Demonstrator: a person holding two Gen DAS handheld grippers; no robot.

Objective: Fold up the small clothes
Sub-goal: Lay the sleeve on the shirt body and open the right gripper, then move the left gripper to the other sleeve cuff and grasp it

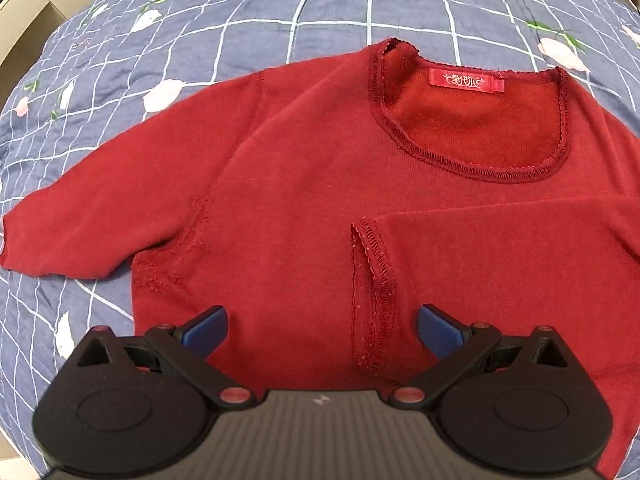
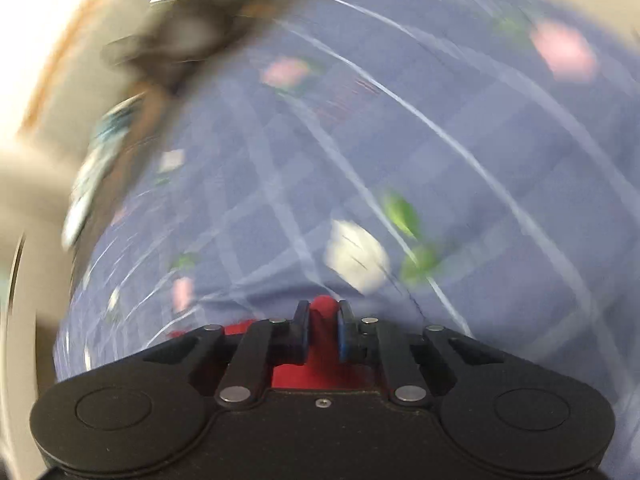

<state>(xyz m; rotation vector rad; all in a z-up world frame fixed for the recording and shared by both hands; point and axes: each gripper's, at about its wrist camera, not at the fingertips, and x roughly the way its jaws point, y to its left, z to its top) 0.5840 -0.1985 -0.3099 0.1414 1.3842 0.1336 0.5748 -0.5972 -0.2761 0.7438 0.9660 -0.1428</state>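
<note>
Red top [image 1: 304, 184] spread flat on blue flowered bedsheet [image 1: 224, 12], one sleeve [image 1: 500, 264] folded across chest. Left gripper [image 1: 322, 330] above hem, fingers apart. Right gripper [image 2: 323, 330] clamped on red cloth [image 2: 322, 312], probably the top; view blurred.

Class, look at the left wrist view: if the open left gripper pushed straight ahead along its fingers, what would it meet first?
Probably the red top: the left gripper hangs open over its front, just left of the folded-in sleeve cuff. Depth is uncertain.
</note>
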